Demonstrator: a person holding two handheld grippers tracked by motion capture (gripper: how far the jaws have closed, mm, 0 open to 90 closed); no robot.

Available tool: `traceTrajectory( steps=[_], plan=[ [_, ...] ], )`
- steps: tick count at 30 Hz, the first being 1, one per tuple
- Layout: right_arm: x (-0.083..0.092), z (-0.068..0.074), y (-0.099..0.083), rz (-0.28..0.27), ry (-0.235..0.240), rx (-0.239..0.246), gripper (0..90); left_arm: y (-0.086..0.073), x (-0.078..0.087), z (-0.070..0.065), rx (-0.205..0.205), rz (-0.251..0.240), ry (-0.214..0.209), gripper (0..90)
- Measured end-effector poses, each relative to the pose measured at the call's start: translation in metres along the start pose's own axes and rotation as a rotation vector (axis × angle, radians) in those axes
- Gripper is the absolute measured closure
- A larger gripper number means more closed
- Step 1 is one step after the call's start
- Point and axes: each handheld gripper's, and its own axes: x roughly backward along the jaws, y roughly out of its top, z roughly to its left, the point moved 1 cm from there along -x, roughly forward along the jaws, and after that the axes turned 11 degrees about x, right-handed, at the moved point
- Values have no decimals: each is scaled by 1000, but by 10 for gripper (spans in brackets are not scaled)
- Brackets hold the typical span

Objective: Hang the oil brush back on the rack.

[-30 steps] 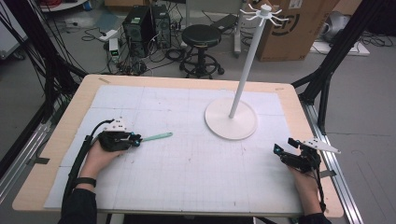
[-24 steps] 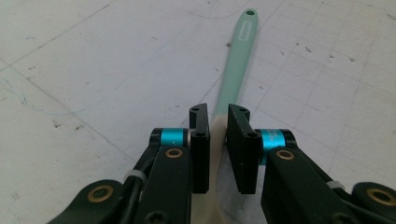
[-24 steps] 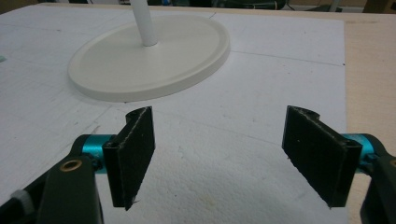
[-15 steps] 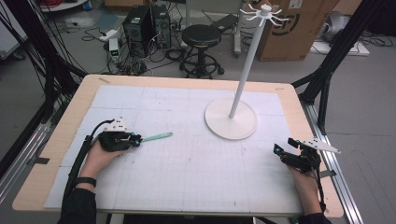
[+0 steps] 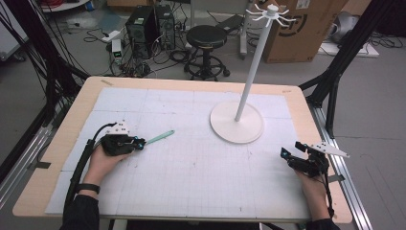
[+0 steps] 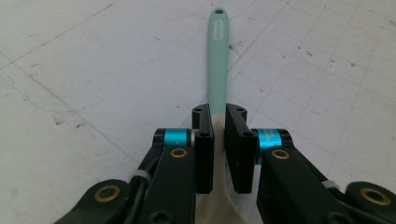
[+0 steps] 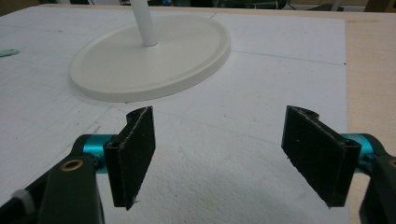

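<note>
Nothing on the tabletop (image 5: 191, 191) has shifted since the earlier frames, and both of your hands sit where they were; the one change is in your left hand-held gripper (image 5: 140, 143), whose jaws have just been closing on the spatula (image 5: 160, 137); in the left gripper view the two black pads press against the spatula (image 6: 218, 60) from either side, pinching it where the mint-green handle meets the pale blade end; the handle runs straight out ahead of the jaws, lying flat on the white gridded sheet, with its hanging hole at the far tip; in the high view the spatula lies on the left half of the tabletop, pointing toward the stand (image 5: 238, 122), well apart from it; your right hand-held gripper (image 5: 286, 154) rests near the right edge of the tabletop, its jaws spread wide with nothing between them; in the right gripper view its pads (image 7: 135, 154) stand far apart over bare white sheet, and the round white base of the stand (image 7: 149, 60) lies ahead of them, with the thin pole rising from its middle
</note>
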Motion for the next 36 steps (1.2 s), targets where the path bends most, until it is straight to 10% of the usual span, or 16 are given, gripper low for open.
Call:
traceTrajectory(
  steps=[14, 36],
  plan=[
    [0, 0, 0, 0, -3, 4, 253, 19, 16, -14, 45, -147, -44, 824],
    [0, 0, 0, 0, 1, 6, 254, 105, 25, -66, 7, -258, -135, 824]
  ],
)
